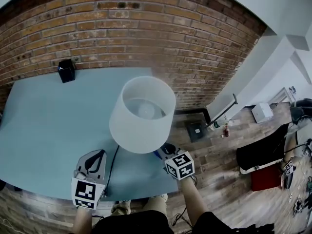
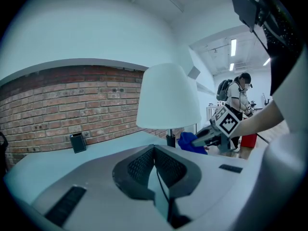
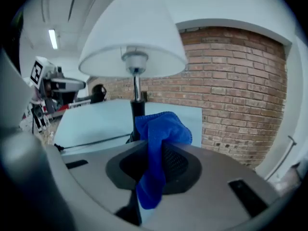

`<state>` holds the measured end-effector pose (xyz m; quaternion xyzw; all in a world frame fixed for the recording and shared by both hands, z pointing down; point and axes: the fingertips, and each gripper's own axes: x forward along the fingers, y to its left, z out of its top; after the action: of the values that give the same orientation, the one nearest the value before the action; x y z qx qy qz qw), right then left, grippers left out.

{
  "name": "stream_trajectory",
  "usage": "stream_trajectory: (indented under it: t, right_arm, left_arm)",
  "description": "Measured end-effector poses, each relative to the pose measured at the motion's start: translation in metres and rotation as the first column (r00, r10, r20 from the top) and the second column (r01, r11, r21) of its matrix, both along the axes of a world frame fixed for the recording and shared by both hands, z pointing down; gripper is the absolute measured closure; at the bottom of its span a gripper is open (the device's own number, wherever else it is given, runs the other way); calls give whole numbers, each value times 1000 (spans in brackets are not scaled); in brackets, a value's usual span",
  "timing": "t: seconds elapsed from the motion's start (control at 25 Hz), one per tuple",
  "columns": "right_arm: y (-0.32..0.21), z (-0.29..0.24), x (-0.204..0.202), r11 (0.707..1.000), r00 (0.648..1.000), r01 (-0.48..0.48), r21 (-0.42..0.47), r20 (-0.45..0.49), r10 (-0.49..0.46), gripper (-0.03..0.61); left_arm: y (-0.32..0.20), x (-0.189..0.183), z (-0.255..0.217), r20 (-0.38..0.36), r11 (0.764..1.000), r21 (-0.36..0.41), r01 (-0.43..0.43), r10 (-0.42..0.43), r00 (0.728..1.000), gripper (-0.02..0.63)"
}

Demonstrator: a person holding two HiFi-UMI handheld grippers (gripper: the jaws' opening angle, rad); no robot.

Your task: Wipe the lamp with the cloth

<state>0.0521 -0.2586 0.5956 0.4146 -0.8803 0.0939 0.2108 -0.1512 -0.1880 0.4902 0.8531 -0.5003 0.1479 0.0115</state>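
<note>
The pale blue surface (image 1: 44, 130) runs up to a brick wall (image 1: 122, 28), with a small black box (image 1: 66, 70) at its far left edge. Your left tool (image 2: 154, 149) sits low at the near edge, left of the lamp (image 1: 142, 113) and apart from it. Its jaws are pressed together at the tips with nothing between them (the dark line showing past them is the lamp's cord (image 1: 113, 165)).

The lamp stands upright near the surface's right end. Its long axis is vertical, a thin stem (image 3: 136, 97) under a wide white shade (image 3: 132, 35).

Your right tool (image 3: 151, 143) is the nearer one. It pinches the blue cloth (image 3: 156, 129), whose bunched top sits just beside the lower stem, straight ahead along the jaws. I cannot tell whether it touches. The shade lies above and ahead of the cloth, so I judge reaching it means lifting rather than pushing forward.
</note>
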Motion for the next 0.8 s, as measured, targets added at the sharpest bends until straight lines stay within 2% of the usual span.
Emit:
stream_trajectory:
  t: [0.08, 0.2, 0.32, 0.44, 0.52, 0.64, 0.72, 0.8]
  right_arm:
    - [-5, -25, 13, 998, 989, 24, 50, 147, -31, 517]
    - [-24, -59, 35, 993, 929, 48, 104, 361, -83, 517]
    - [-52, -84, 41, 986, 818, 129, 108, 550, -167, 517]
    - [-72, -95, 21, 953, 672, 293, 72, 694, -259, 517]
    - [-81, -96, 7, 925, 590, 375, 56, 755, -285, 517]
    - [-95, -96, -7, 886, 497, 460, 52, 812, -306, 517]
    - [-96, -96, -18, 847, 456, 528, 57, 822, -340, 517]
    - [-88, -92, -32, 791, 435, 609, 61, 808, -398, 517]
  left_arm:
    - [-1, 1, -1, 4, 1000, 6, 9, -9, 1000, 604]
    - [-2, 3, -2, 8, 1000, 7, 28, -28, 1000, 604]
    - [-1, 4, -4, 15, 998, 9, 59, -59, 998, 604]
    - [-1, 2, -4, 55, 995, 14, 102, -102, 993, 604]
    - [1, 0, -2, 76, 991, 9, 130, -131, 988, 604]
    - [1, -4, 0, 93, 984, 2, 180, -179, 979, 604]
    - [0, -6, 2, 98, 977, -3, 215, -214, 972, 604]
    - [2, -7, 4, 98, 969, -10, 247, -245, 965, 604]
